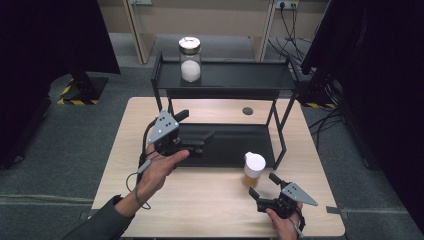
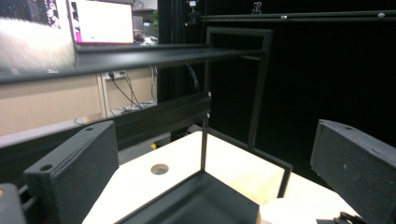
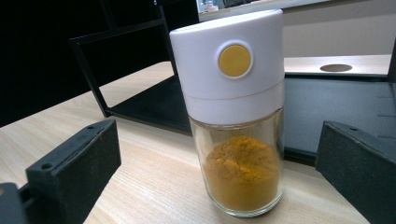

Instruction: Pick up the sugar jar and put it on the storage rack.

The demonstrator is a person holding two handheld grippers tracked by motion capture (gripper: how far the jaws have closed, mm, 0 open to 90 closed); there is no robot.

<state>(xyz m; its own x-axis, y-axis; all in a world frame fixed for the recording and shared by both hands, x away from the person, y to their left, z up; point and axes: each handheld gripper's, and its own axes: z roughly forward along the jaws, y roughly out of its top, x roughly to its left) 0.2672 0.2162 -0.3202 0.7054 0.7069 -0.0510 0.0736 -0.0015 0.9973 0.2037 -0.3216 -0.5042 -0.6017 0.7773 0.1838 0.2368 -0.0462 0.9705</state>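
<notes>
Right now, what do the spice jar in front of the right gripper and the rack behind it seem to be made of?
Spice jar: clear body, probably glass, since the orange powder shows through with glints; its white cap looks like matte plastic. Rack: thin black bars and flat shelves, likely painted metal, matte. Right gripper is open, not touching it.

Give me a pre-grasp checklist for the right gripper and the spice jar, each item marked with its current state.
1. Right gripper open: ok, its jaws stand wide apart in the right gripper view.
2. Spice jar lined up between the jaws: ok, it sits roughly centred ahead of them.
3. Jar upright on the table: ok.
4. White lid seated: ok by the look of it; whether it is locked, cannot tell.
5. Jaws far enough forward to close on the jar: not ok, it stands beyond their tips.
6. Left gripper out of the way: ok, it is over the lower shelf of the rack, apart from the jar.
</notes>
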